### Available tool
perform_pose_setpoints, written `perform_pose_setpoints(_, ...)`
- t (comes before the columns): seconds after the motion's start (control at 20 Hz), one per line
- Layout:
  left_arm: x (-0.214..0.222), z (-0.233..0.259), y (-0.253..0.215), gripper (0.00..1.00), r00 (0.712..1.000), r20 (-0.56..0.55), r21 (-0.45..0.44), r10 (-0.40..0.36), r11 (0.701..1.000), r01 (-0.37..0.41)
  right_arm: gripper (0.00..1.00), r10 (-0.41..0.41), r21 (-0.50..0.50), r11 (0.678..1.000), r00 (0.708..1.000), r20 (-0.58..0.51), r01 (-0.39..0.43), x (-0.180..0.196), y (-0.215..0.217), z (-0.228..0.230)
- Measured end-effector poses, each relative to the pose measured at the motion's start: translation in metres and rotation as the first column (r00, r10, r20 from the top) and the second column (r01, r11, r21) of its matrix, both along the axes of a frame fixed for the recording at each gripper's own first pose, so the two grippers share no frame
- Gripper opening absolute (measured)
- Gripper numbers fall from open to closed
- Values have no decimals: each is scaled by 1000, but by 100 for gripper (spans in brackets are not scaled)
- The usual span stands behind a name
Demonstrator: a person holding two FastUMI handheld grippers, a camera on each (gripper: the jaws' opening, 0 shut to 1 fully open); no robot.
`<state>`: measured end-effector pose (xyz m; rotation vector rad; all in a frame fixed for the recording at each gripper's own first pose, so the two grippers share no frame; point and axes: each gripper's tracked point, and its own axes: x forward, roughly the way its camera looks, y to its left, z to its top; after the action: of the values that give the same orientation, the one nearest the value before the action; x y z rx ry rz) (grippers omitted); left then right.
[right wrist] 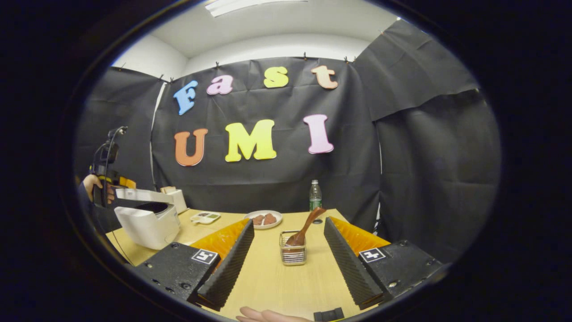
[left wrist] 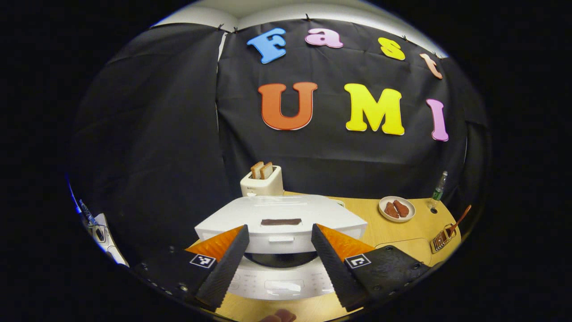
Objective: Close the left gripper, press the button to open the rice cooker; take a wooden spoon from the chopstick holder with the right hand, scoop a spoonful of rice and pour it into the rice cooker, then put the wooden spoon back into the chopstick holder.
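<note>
The white rice cooker (left wrist: pixel 279 286) stands right in front of my left gripper (left wrist: pixel 279 228). Its lid (left wrist: pixel 277 214) is raised, and the dark inner pot (left wrist: pixel 280 258) shows under it. The left gripper's fingers stand apart on either side of the lid's front edge, holding nothing. In the right gripper view the cooker (right wrist: pixel 147 223) sits at the left with its lid up, and a hand holds the left gripper (right wrist: pixel 102 179) behind it. The wire chopstick holder (right wrist: pixel 293 250) carries the wooden spoon (right wrist: pixel 308 226), leaning right. My right gripper (right wrist: pixel 289 221) is open, short of the holder.
A toaster (left wrist: pixel 262 181) with two bread slices stands behind the cooker. A plate (left wrist: pixel 397 209) of reddish food and a bottle (left wrist: pixel 439 188) are at the back of the wooden table (right wrist: pixel 268 281). A small white tray (right wrist: pixel 204 217) lies beside the cooker.
</note>
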<state>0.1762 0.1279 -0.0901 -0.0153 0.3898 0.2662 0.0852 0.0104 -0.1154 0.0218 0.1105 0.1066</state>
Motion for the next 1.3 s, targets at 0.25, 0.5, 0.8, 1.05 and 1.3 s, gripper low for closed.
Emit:
perform_pose_setpoints(0.25,-16,5,-13,96,997,71,-33,-11,999,14,99,-22,-7,1000,999,-49,21,25,-5,-21)
perform_pose_setpoints(0.5,-38,16,-41,94,977,212,45,-33,999,24,100,-43,-21,999,996,-78,41,64,-11,-34)
perform_pose_setpoints(0.8,-58,21,-83,95,950,297,67,-95,995,78,100,-42,-46,998,993,-108,37,116,-8,-53)
perform_pose_setpoints(1.05,-76,19,-106,94,931,336,83,-147,989,126,100,-39,-6,999,988,-152,38,151,-11,-72)
perform_pose_setpoints(1.3,-96,6,-120,94,921,353,110,-165,985,134,96,-21,8,1000,981,-194,24,175,-11,-97)
